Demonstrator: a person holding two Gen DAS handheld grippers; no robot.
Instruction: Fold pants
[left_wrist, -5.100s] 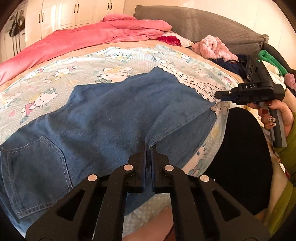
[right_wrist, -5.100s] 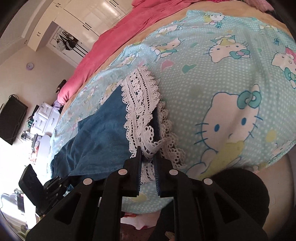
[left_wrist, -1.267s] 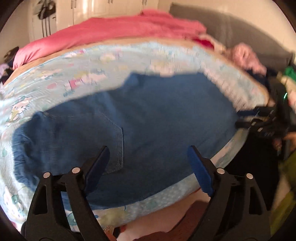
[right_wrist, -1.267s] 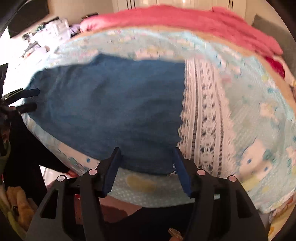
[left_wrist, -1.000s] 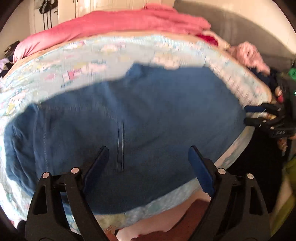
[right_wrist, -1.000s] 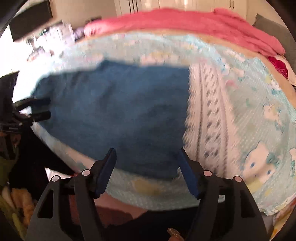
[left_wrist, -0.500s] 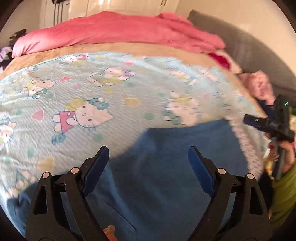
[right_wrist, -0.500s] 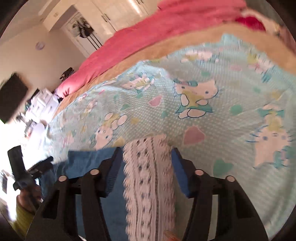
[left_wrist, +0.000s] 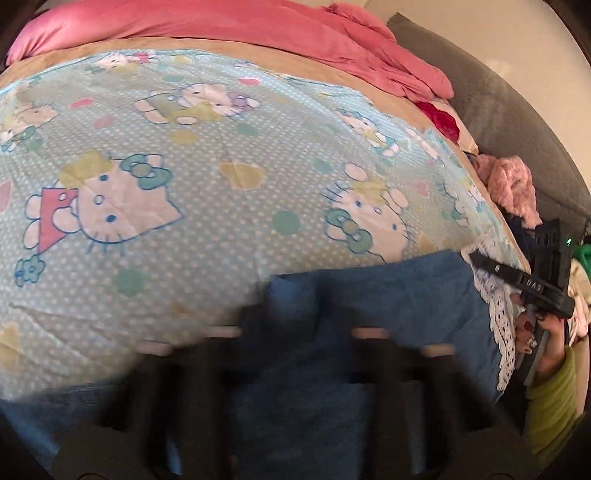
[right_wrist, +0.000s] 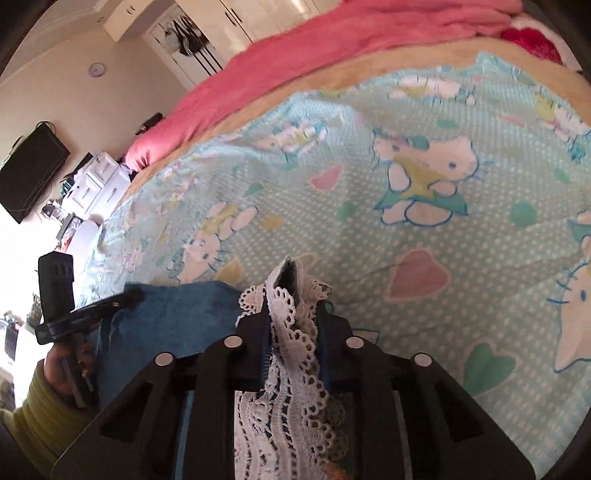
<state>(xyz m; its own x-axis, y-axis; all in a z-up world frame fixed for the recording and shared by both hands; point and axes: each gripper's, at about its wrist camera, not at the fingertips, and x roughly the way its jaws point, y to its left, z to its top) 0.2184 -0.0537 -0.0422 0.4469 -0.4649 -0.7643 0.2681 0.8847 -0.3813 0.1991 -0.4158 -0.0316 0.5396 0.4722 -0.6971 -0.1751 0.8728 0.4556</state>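
The pants (left_wrist: 388, 295), blue denim with a white lace hem (right_wrist: 291, 354), lie along the near edge of the bed (left_wrist: 207, 206), on its pale blue cartoon-cat sheet.

In the right wrist view, the right gripper (right_wrist: 291, 350) has its fingers (right_wrist: 255, 347) pressed on the lace hem from both sides. The jaws have just been closing, and the lace bunches up between them, rising in a small peak just past the fingertips. The denim runs off to the left of those fingers, toward the other gripper.

The left gripper (right_wrist: 125, 297) appears there at the far left with its tip at the denim's upper edge, held by a hand (right_wrist: 64, 373) in a yellow-green sleeve (right_wrist: 40, 417). In its own view its fingers are a dark blur low in the frame, with the denim directly in front of and around them. They have just closed to almost nothing; a fold of denim stands where they meet, though the blur hides the contact itself.

A pink blanket (left_wrist: 229, 22) lies along the bed's far edge.
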